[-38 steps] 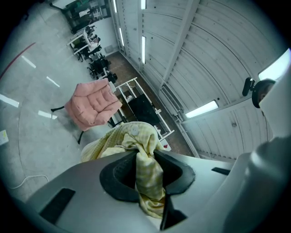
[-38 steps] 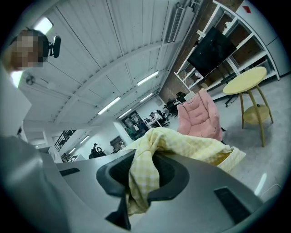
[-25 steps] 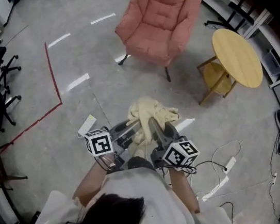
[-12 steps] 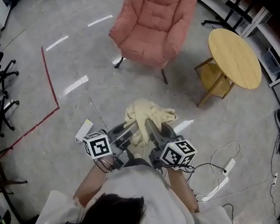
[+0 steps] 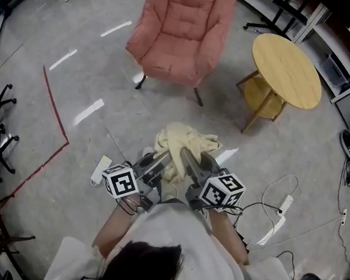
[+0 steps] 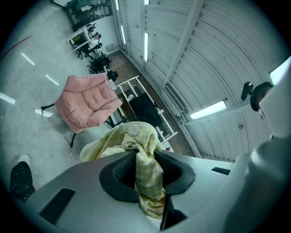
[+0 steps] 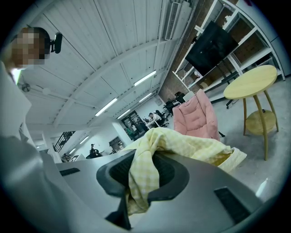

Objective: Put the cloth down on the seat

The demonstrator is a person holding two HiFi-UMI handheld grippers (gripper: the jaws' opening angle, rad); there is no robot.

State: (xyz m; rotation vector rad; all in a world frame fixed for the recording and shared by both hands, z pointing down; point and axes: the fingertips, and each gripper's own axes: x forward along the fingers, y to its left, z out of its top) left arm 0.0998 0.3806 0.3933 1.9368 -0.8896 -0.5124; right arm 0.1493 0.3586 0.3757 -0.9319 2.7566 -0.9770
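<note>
Since a second ago the armchair, the round table and the red line on the floor have slid a little leftward in the head view, while both grippers and the cloth keep their place in front of the person's chest.

At far left, the red line [image 5: 53,101] runs across the grey floor [image 5: 107,67] and bends back toward the lower left. The left forearm [image 5: 112,226] reaches forward from the white shirt, and the left gripper [image 5: 160,164] angles inward and ahead. Its jaws [image 6: 144,168] stand close together, pinching a fold of the pale yellow checked cloth [image 6: 136,141], which hangs down between them.

The cloth [image 5: 177,144] is bunched in a heap over both sets of jaws, held in the air above the floor and well apart from the pink armchair [image 5: 182,29], which stands farther ahead.

The right gripper [image 5: 192,163] mirrors the left, tilted inward, with the right forearm [image 5: 229,237] behind it. Its jaws [image 7: 136,175] are likewise nearly together, clamped on a fold of the cloth [image 7: 182,143].

Right of the armchair stands the round wooden table [image 5: 287,68], and white cables [image 5: 273,226] lie on the floor near the right forearm.
</note>
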